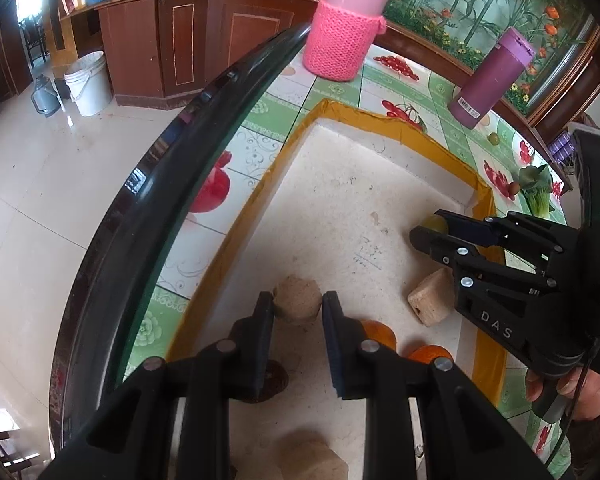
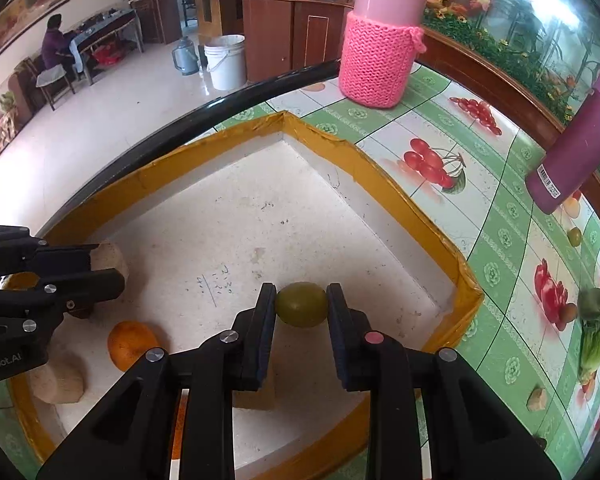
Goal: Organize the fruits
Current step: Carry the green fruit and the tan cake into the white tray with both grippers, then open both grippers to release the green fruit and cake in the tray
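A shallow white tray with a yellow rim (image 1: pixel 384 118) (image 2: pixel 380 176) lies on the table. My left gripper (image 1: pixel 297 306) (image 2: pixel 112 270) is shut on a tan faceted chunk (image 1: pixel 297 300) (image 2: pixel 108 256) above the tray floor. My right gripper (image 2: pixel 301 306) (image 1: pixel 430 234) is shut on a green round fruit (image 2: pixel 301 305) (image 1: pixel 434 224) near the tray's right wall. Oranges (image 1: pixel 378 332) (image 2: pixel 132 344) lie in the tray, partly hidden by the fingers. More tan chunks (image 1: pixel 430 298) (image 2: pixel 58 382) rest on the tray floor.
A pink knit-covered flask (image 1: pixel 346 28) (image 2: pixel 380 40) and a purple bottle (image 1: pixel 490 78) (image 2: pixel 572 152) stand on the fruit-print tablecloth. A small green fruit (image 1: pixel 493 139) (image 2: pixel 574 237) and a tan chunk (image 2: pixel 537 399) lie on the cloth. The table's dark edge (image 1: pixel 160 184) curves left.
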A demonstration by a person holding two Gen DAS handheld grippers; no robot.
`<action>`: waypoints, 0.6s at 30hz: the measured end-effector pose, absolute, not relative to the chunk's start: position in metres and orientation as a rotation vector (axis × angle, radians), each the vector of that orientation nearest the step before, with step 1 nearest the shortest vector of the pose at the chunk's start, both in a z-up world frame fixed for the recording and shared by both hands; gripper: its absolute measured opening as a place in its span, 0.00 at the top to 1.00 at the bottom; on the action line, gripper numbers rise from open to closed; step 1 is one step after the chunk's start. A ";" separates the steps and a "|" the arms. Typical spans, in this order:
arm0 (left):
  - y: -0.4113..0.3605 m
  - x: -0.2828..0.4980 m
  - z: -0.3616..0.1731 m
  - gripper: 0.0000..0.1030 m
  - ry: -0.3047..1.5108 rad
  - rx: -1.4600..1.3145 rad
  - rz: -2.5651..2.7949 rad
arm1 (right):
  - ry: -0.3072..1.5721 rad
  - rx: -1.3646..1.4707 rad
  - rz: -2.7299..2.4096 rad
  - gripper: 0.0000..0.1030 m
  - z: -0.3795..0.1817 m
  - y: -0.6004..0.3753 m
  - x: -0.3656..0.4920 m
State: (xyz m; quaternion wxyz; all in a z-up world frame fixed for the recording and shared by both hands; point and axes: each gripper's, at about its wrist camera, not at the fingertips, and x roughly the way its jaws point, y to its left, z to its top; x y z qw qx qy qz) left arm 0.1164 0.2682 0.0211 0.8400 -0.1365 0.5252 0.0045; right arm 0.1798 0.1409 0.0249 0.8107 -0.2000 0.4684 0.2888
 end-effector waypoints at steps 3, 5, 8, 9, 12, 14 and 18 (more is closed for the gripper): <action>0.268 0.117 0.017 0.73 1.122 -0.283 0.018 | 1.005 -0.433 0.612 0.76 0.021 0.139 0.180; 0.268 0.117 0.016 0.73 1.123 -0.277 0.025 | 1.011 -0.431 0.611 0.76 0.019 0.138 0.180; 0.266 0.118 0.015 0.73 1.128 -0.266 0.027 | 1.010 -0.430 0.602 0.71 0.020 0.137 0.181; 0.266 0.118 0.015 0.73 1.128 -0.265 0.030 | 1.006 -0.435 0.596 0.68 0.021 0.136 0.180; 0.266 0.116 0.016 0.70 1.133 -0.259 0.036 | 1.002 -0.437 0.586 0.68 0.024 0.133 0.178; 0.266 0.112 0.019 0.64 1.125 -0.249 0.051 | 1.001 -0.428 0.584 0.68 0.028 0.130 0.176; 0.266 0.101 0.028 0.46 1.087 -0.230 0.094 | 0.991 -0.420 0.580 0.68 0.037 0.122 0.169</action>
